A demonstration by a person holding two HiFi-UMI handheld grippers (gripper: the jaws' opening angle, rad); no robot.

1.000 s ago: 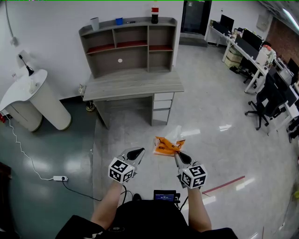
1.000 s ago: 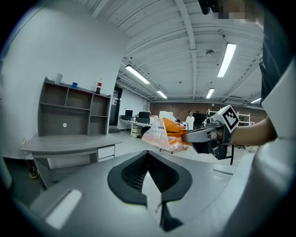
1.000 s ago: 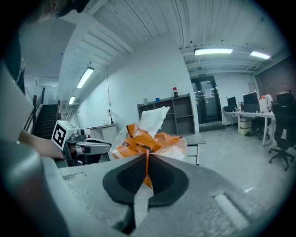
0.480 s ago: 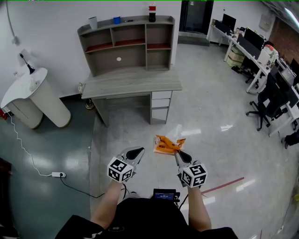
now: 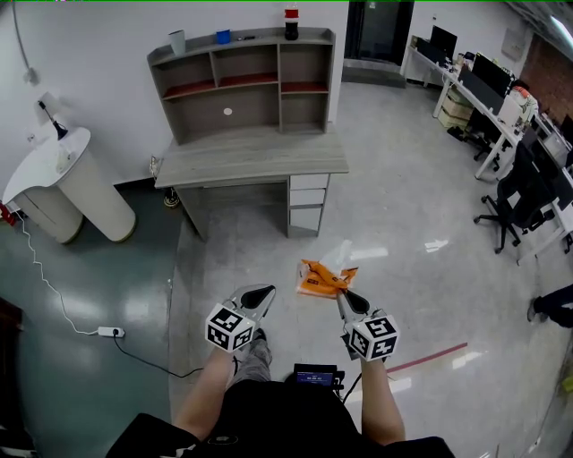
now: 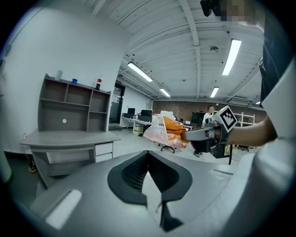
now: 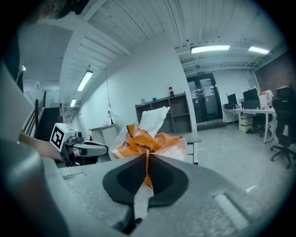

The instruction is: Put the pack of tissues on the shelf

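The pack of tissues (image 5: 323,276) is an orange packet in clear plastic wrap, hanging in the air over the floor. My right gripper (image 5: 343,297) is shut on the wrap's edge; in the right gripper view the pack (image 7: 149,140) bulges just beyond the closed jaws of that gripper (image 7: 147,156). My left gripper (image 5: 266,290) is held beside it, shut and empty, and the left gripper view shows its tips (image 6: 148,152) together. The grey shelf (image 5: 246,85) stands on a desk (image 5: 251,157) against the far wall, well ahead of both grippers. It also shows in both gripper views, shelf (image 6: 74,109) and shelf (image 7: 173,111).
On the shelf's top are a dark bottle (image 5: 291,25), a cup (image 5: 177,42) and a small blue thing (image 5: 223,38). A white curved stand (image 5: 67,183) is at the left, with a power strip (image 5: 110,332) and cable on the floor. Office chairs and desks (image 5: 528,206) fill the right side.
Both grippers keep their grip and spacing while the desk and shelf shift slightly in view. My foot has come forward below the left gripper. Someone's foot has appeared at the right edge.
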